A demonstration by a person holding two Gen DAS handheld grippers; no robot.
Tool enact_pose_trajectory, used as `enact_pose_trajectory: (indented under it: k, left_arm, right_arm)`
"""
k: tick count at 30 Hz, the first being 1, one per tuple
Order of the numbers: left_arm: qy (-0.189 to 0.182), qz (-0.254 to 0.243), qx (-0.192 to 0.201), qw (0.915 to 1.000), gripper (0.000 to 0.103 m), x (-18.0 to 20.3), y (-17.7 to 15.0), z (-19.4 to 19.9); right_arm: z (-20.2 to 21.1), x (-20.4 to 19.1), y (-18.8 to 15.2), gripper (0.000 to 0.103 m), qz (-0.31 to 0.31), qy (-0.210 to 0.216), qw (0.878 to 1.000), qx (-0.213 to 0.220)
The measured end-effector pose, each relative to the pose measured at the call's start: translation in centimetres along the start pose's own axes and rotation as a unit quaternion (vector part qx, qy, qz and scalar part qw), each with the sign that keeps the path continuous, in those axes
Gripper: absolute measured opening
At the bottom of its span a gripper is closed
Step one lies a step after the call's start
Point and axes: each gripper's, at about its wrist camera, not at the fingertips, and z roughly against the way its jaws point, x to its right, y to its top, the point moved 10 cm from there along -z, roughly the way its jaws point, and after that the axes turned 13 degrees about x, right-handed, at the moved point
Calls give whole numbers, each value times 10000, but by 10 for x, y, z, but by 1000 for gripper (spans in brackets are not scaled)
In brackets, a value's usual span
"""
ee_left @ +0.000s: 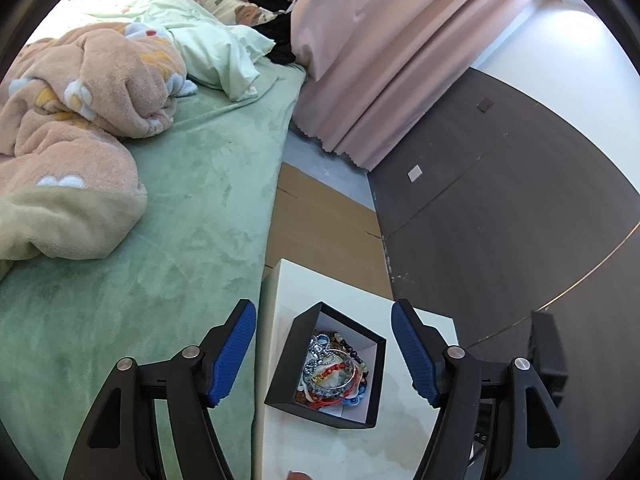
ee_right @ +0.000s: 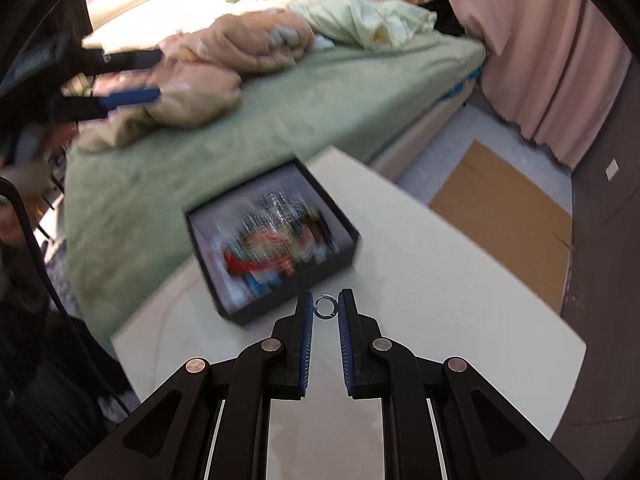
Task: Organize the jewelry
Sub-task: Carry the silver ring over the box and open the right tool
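A black jewelry box point(ee_left: 326, 364) sits on a white table point(ee_left: 400, 452), filled with a tangle of bead bracelets point(ee_left: 332, 372). My left gripper point(ee_left: 324, 344) is open and empty, held above the box. In the right wrist view the box point(ee_right: 272, 244) is blurred by motion. My right gripper point(ee_right: 325, 307) is shut on a small silver ring point(ee_right: 325, 307), pinched between its fingertips just in front of the box's near wall, above the table point(ee_right: 440, 320). The left gripper point(ee_right: 128, 80) shows blurred at the upper left of that view.
A bed with a green sheet point(ee_left: 180, 220) and a crumpled peach blanket point(ee_left: 76, 120) lies left of the table. Pink curtains point(ee_left: 400, 60), a dark cabinet point(ee_left: 500, 200) and flat cardboard on the floor point(ee_right: 508, 216) are to the right.
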Motion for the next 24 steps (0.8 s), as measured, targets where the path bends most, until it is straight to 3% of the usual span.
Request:
enact_pose_trajectory:
  k: [3, 11, 14, 18, 23, 24]
  left_arm:
    - [25, 95, 24, 9999, 88, -7, 1, 4]
    - [41, 143, 60, 9999, 91, -10, -3, 15]
    - [33, 125, 92, 9999, 91, -8, -5, 20]
    - [39, 31, 109, 9999, 91, -2, -11, 24]
    - [110, -195, 94, 9997, 91, 5, -21, 26]
    - [119, -242, 91, 9996, 91, 7, -23, 26]
  right_arm:
    - [-5, -14, 20, 14, -63, 3, 9998, 180]
    - [-21, -8, 38, 15, -495, -376, 9977, 281]
    - [-24, -1, 35, 39, -925, -348, 9948, 234]
    - [-12, 3, 36, 41, -1327, -296, 9890, 587]
    - [11, 3, 25, 41, -1627, -566, 9817, 817]
    - [16, 2, 23, 46, -1685, -587, 9802, 858]
